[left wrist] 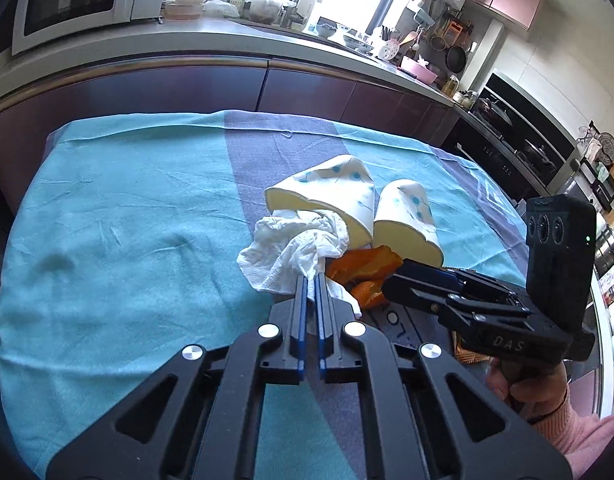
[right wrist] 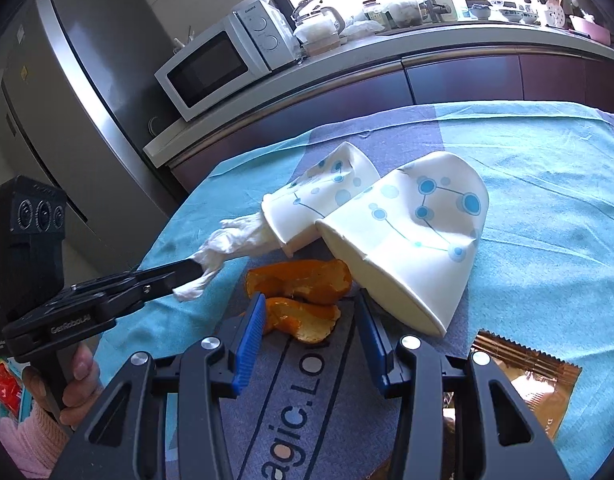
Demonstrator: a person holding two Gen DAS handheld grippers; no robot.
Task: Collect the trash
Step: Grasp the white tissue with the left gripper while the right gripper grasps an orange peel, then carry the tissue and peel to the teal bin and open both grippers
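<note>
Left wrist view: the left gripper [left wrist: 311, 276] is pinched tight on a white tissue [left wrist: 291, 248]. The tissue pokes out of a squashed paper cup [left wrist: 327, 188] lying on the blue cloth [left wrist: 127, 208]. A second cup [left wrist: 407, 216] lies just beside it, with orange peel [left wrist: 363, 266] in front.

Right wrist view: the right gripper [right wrist: 311, 320] has its blue fingers [right wrist: 249, 340] apart, on either side of the peel [right wrist: 303, 280] and not squeezing it. A gold wrapper [right wrist: 523, 380] lies near the right finger.
</note>
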